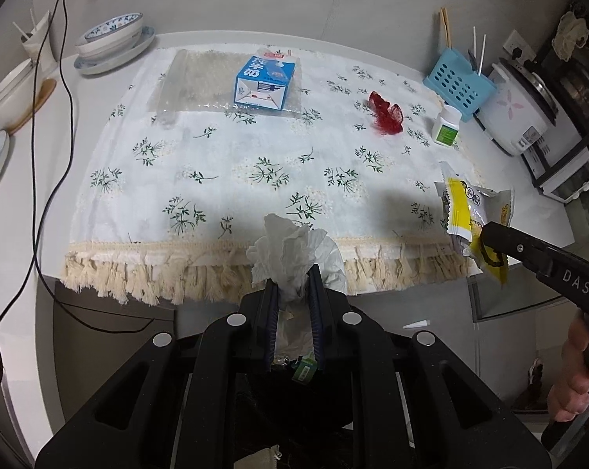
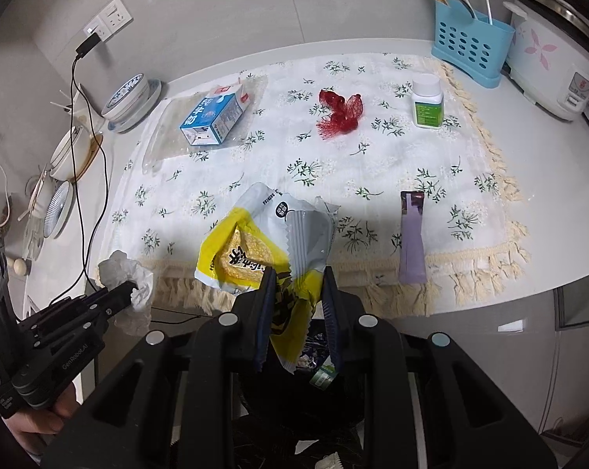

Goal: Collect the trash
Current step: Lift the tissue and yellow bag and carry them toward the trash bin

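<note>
left tool (image 1: 292, 277) is clamped on a crumpled white tissue (image 1: 294, 250) just off the fringed front edge of the tabletop (image 1: 40, 179), right tool (image 2: 298, 277) pinching a yellow snack wrapper (image 2: 255, 234) there too. milk carton (image 1: 264, 82), red net (image 2: 339, 113), purple sachet (image 2: 412, 234) lie on the floral cloth (image 1: 232, 164)

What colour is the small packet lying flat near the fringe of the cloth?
Pale purple packet with a darker top, best seen in the right wrist view.
</note>
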The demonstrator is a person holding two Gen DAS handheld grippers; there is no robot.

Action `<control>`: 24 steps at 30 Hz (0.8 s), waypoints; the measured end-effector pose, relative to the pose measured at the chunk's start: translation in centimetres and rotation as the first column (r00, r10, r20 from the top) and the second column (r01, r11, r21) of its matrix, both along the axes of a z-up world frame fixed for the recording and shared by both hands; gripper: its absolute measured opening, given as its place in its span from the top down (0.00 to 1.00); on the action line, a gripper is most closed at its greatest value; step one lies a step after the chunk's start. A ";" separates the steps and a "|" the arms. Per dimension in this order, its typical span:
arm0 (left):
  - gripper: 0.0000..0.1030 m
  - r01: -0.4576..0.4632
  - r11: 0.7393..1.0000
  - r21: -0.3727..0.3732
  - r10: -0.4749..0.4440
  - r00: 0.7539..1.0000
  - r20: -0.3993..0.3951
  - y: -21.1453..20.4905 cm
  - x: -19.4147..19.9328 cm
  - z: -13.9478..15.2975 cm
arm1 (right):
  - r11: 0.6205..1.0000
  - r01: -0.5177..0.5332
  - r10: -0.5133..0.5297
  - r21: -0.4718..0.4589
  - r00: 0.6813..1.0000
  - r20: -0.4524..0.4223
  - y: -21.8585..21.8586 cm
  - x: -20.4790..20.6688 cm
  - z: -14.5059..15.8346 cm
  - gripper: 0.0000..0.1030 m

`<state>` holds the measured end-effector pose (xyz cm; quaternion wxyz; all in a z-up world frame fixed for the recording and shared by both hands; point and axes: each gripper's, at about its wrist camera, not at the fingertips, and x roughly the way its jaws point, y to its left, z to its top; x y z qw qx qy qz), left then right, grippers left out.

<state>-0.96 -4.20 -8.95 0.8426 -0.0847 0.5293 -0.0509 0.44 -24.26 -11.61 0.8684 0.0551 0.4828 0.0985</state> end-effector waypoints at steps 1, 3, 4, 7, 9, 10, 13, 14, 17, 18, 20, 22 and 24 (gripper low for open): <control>0.87 0.000 1.000 -0.006 0.000 1.000 0.001 -0.1 -0.3 0.0 | 1.000 -0.004 0.004 0.002 1.000 0.004 -0.1 -0.3 0.0 0.78; 0.87 -0.005 1.000 -0.016 0.005 1.000 0.007 -0.1 -1.0 0.1 | 1.000 -0.007 0.007 0.009 1.000 0.011 -0.2 -0.8 0.1 0.78; 0.87 -0.006 1.000 -0.022 0.006 1.000 0.009 -0.2 -1.3 0.1 | 1.000 -0.009 0.008 0.011 1.000 0.017 -0.4 -1.1 0.1 0.78; 0.87 -0.008 0.999 -0.034 0.008 1.000 0.009 -0.4 -2.3 0.0 | 1.000 -0.027 0.027 0.004 0.999 0.038 -0.5 -2.1 0.2 0.78; 0.87 -0.006 0.999 -0.039 0.006 1.000 0.006 -0.7 -2.9 -0.2 | 0.999 -0.039 0.039 0.006 0.998 0.047 -0.7 -2.9 0.1 0.78; 0.87 -0.004 0.999 -0.040 0.004 1.000 0.007 -0.8 -3.3 -0.3 | 0.999 -0.048 0.047 0.012 0.997 0.053 -0.8 -3.3 -0.1 0.78; 0.87 0.006 0.999 -0.052 -0.006 1.000 0.012 -1.2 -4.5 -1.1 | 0.997 -0.074 0.075 -0.008 0.994 0.075 -0.7 -4.7 -0.8 0.78; 0.87 0.006 0.999 -0.052 -0.006 1.000 0.008 -1.4 -4.8 -1.6 | 0.997 -0.080 0.082 -0.021 0.993 0.082 -0.7 -5.0 -1.1 0.78; 0.87 0.010 0.998 -0.059 -0.011 1.000 -0.010 -2.0 -5.7 -3.1 | 0.994 -0.104 0.106 -0.039 0.991 0.080 -0.9 -6.0 -2.4 0.78; 0.87 0.013 0.998 -0.056 -0.014 1.000 -0.017 -2.3 -6.0 -3.6 | 0.993 -0.107 0.110 -0.048 0.991 0.074 -0.9 -6.3 -2.9 0.78; 0.87 0.017 0.999 -0.045 -0.018 1.000 -0.022 -2.7 -6.4 -4.2 | 0.992 -0.116 0.120 -0.051 0.991 0.066 -1.1 -6.7 -3.7 0.78; 0.87 0.020 0.999 -0.044 -0.021 1.000 -0.024 -3.0 -6.8 -4.8 | 0.991 -0.125 0.128 -0.052 0.990 0.059 -1.3 -7.1 -4.3 0.78; 0.87 0.017 0.999 -0.032 -0.018 1.000 -0.023 -3.2 -7.0 -5.5 | 0.990 -0.135 0.137 -0.044 0.990 0.040 -1.6 -7.3 -5.1 0.78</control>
